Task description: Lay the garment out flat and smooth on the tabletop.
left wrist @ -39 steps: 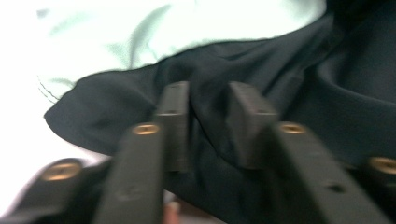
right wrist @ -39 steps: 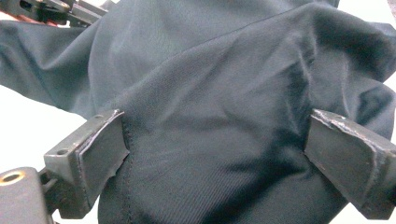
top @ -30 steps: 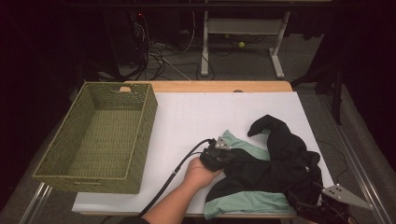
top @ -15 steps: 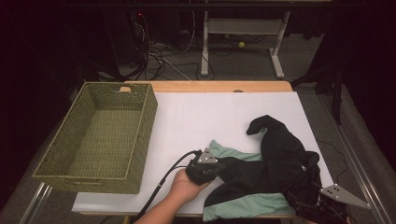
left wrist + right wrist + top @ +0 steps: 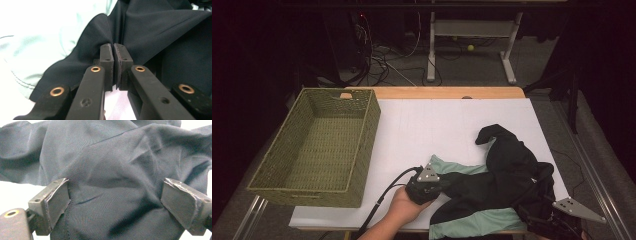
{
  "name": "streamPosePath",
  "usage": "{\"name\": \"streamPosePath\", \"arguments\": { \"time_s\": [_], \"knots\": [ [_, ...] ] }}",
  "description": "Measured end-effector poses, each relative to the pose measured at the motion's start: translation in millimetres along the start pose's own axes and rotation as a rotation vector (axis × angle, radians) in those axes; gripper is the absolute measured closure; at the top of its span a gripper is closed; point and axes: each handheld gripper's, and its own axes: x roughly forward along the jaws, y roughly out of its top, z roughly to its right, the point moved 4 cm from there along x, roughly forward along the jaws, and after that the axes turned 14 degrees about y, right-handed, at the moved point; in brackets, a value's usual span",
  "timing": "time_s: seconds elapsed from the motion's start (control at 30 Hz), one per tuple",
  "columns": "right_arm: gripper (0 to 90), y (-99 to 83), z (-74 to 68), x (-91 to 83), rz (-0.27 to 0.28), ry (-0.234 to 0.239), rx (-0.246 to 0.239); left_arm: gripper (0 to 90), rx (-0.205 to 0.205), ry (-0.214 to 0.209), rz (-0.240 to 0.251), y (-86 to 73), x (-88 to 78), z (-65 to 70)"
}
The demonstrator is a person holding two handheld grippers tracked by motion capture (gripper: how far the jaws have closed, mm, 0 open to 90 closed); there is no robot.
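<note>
While your left gripper is pinching the dark cloth — pull slowly.
Your right gripper is gaping wide — bite before tugging.

— What's cut off for you?

— In the high view my right gripper sits at the bottom edge; its jaws run out of frame, under the dark garment. The garment's mint hem is clipped there too.

— And your left?

— My left hand covers most of the left gripper, and the cloth hides its tips. In the left gripper view, the fold pinched between my pads is too thin to make out.

— The right gripper view?

— The garment runs past every edge, so I cannot tell which part lies between my fingers, or whether they touch it.

— The floor?

— Too dark; cables blur together.
</note>
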Motion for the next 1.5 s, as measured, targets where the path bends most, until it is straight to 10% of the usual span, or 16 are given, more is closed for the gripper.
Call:
{"name": "streamPosePath", "arguments": {
  "time_s": [0.83, 1.3, 1.5],
  "knots": [
    [9.0, -1.2, -0.4, 2.4, -0.02, 0.0, -0.009, 82.0, -0.004, -0.011, 0.013, -4.7, -3.0, -0.3],
    [10.2, -3.8, 0.4, 7.2, -0.061, -0.007, -0.006, 81.4, -0.083, -0.026, 0.056, -30.0, -34.8, -7.9],
    [12.2, -4.3, -0.1, 8.8, -0.07, -0.008, -0.006, 58.1, -0.122, -0.004, 0.095, -16.0, -37.7, -14.1]
  ]
}}
